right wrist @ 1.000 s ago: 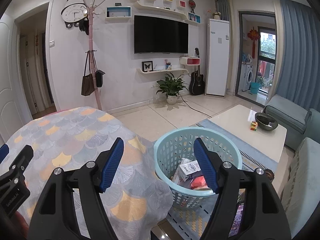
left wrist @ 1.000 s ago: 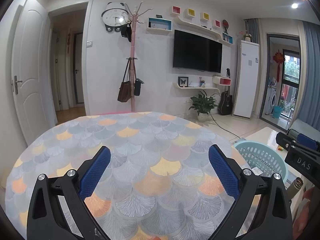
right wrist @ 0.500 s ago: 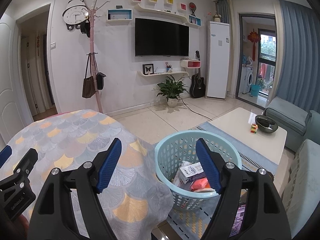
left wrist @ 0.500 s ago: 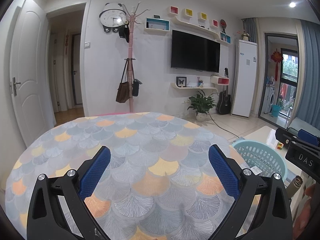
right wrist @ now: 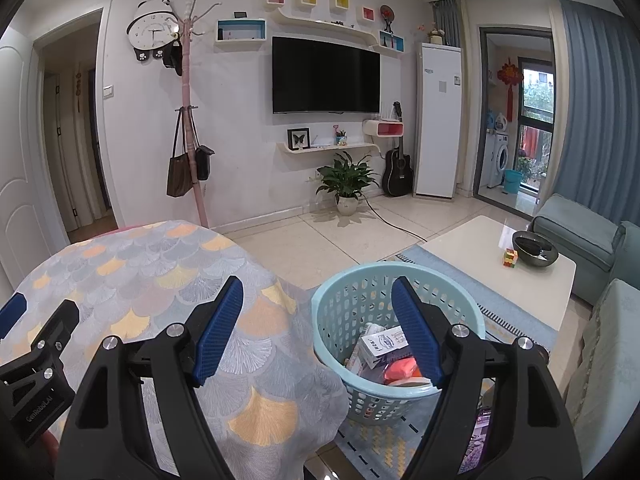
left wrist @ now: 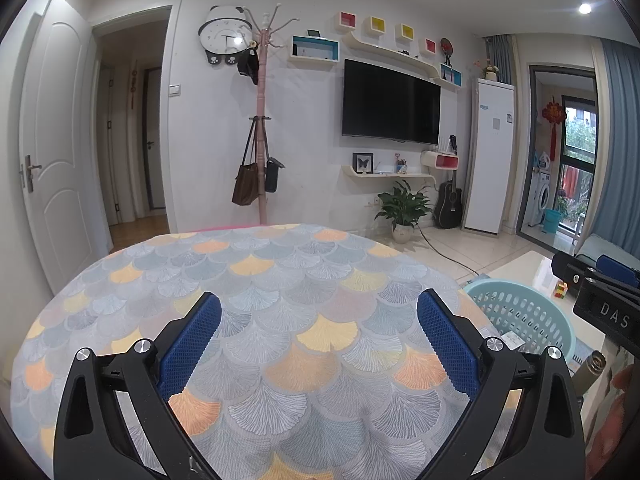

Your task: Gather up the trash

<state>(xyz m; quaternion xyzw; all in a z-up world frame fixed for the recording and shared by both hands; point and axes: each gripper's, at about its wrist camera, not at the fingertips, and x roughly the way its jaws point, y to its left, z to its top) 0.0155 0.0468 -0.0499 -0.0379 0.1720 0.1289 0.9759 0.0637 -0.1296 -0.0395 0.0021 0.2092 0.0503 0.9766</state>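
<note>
A light blue plastic basket (right wrist: pixel 352 304) stands on the floor right of the round table (right wrist: pixel 132 268). Inside lie a white carton (right wrist: pixel 380 346), a red-orange wrapper (right wrist: pixel 400 370) and other trash. My right gripper (right wrist: pixel 318 320) is open and empty, held above the gap between table edge and basket. My left gripper (left wrist: pixel 318 332) is open and empty above the table's patterned cloth (left wrist: pixel 280 280). The basket also shows at the right of the left wrist view (left wrist: pixel 520 312), with the right gripper's body in front of it.
A white coffee table (right wrist: pixel 500 264) with a dark bowl (right wrist: pixel 534 248) and a colour cube (right wrist: pixel 509 258) stands right of the basket. A teal sofa (right wrist: pixel 580 240) lies beyond. A coat stand (right wrist: pixel 188 128) with bags, a potted plant (right wrist: pixel 346 184) and a guitar line the far wall.
Both grippers have stayed open and nearly still. The right wrist view has shifted slightly, so the basket sits a little lower between the fingers.
</note>
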